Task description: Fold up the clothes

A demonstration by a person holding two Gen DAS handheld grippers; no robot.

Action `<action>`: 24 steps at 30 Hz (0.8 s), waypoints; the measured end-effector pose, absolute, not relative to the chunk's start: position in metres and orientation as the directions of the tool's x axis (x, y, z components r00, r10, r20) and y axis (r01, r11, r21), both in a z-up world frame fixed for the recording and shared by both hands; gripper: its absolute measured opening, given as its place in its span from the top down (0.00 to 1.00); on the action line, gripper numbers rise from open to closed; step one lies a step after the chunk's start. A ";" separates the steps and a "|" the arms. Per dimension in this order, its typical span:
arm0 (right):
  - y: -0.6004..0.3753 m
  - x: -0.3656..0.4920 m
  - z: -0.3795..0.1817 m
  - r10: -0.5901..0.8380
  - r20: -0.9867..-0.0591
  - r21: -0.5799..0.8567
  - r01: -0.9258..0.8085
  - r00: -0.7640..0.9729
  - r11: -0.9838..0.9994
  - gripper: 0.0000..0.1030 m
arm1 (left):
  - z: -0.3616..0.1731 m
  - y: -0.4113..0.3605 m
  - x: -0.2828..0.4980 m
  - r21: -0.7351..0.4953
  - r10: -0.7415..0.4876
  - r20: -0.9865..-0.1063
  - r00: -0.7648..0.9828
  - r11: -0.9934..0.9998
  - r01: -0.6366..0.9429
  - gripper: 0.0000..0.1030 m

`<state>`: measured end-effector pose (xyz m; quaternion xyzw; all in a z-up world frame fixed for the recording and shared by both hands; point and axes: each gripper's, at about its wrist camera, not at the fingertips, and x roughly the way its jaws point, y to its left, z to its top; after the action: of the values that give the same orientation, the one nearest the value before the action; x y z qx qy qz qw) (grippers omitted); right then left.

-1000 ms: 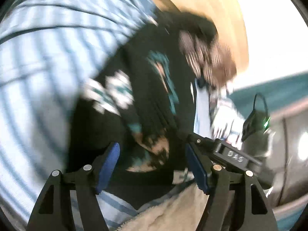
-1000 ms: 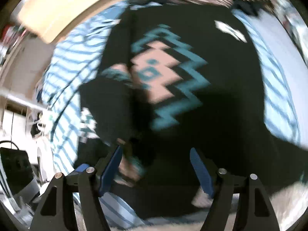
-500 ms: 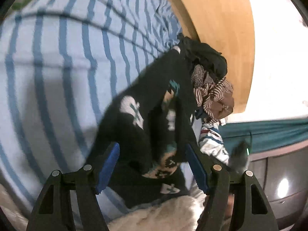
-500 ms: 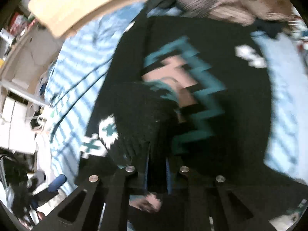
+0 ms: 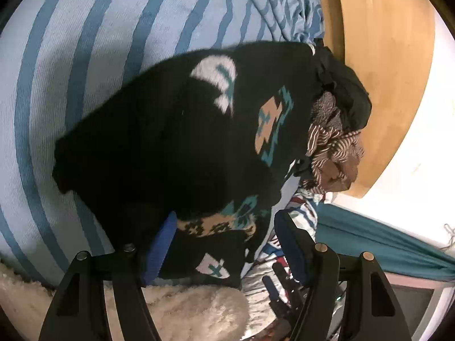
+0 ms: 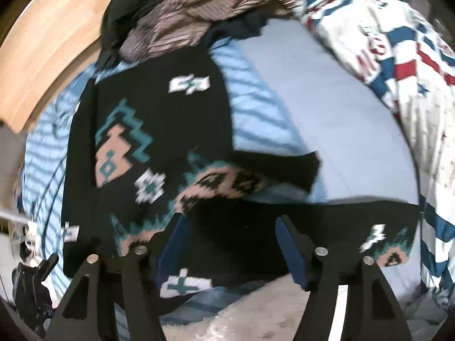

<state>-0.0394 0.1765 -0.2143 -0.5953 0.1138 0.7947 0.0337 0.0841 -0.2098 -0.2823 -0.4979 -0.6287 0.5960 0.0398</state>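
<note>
Blue-striped bedsheet (image 5: 93, 56) under everything, wooden headboard (image 5: 384, 71) behind, and the black patterned sweater (image 5: 176, 142) lies spread on the bed with a heap of unfolded clothes (image 6: 204, 5) bunched at the headboard end. One sleeve (image 6: 241, 179) is already laid across the body of the sweater, so the fold looks only begun: the other side and the final fold up are, I'd say, not yet done, and the heap waits untouched. Right hand-held gripper (image 6: 227, 244) has just been opening; its jaws stand apart over the hem, gripping nothing. Left hand-held gripper (image 5: 224, 241) hovers jaws apart too, with the patterned cuff showing between them, not pinched.
</note>
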 end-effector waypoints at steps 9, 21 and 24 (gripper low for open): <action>0.121 -0.036 -0.231 -0.140 -0.962 0.160 -0.071 -0.233 -0.985 0.31 | -0.314 -0.216 0.052 -0.803 0.694 -0.468 -0.547 -0.076 0.591 0.56; 0.052 -0.052 -0.216 -0.242 -0.940 0.243 0.025 -0.239 -0.970 0.26 | -0.329 -0.361 0.090 -0.773 0.386 -0.552 -0.739 0.094 0.627 0.89; 0.020 -0.062 -0.220 -0.291 -0.934 0.278 0.088 -0.206 -0.956 0.26 | -0.338 -0.359 0.095 -0.771 0.407 -0.535 -0.740 0.124 0.625 0.89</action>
<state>-0.0617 0.0201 -0.2200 -0.6178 0.0819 0.7723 -0.1228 0.0945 -0.3589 -0.3385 -0.3472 -0.7433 0.5636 -0.0969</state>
